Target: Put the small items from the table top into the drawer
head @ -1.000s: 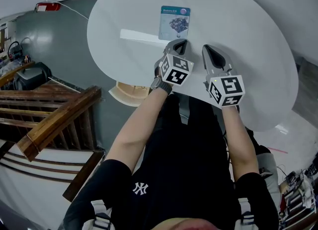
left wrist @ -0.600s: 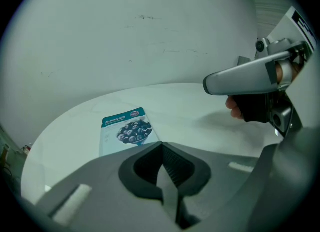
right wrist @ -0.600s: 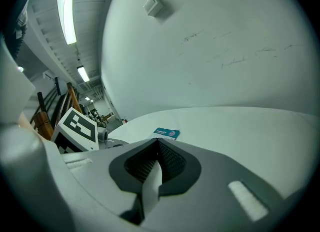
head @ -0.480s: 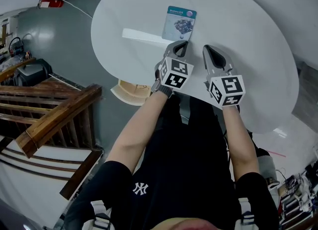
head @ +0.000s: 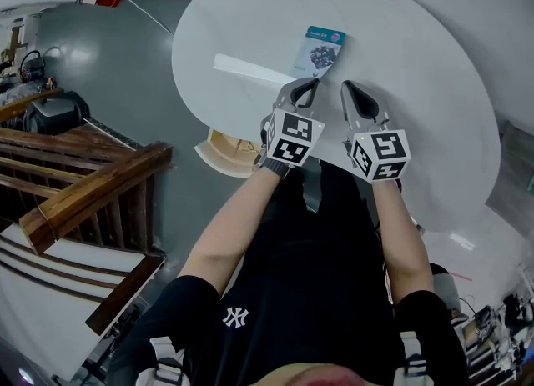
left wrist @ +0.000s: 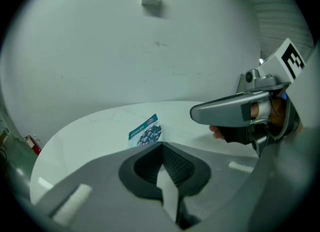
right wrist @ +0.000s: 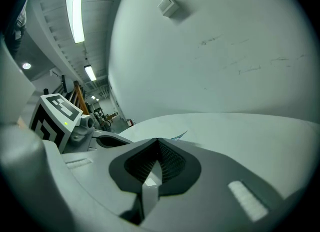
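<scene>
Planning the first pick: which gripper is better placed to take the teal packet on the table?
Left. The left gripper points straight at the packet and sits nearer; the right gripper is off to its side. Both are shut, so it must open first.

Head view overhead, both gripper views low, sharing the table (head: 417, 84).

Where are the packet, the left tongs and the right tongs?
packet (head: 321, 52), head view, middle of its printed face
left tongs (head: 310, 84), head view, between the tips
right tongs (head: 347, 87), head view, between the tips
</scene>
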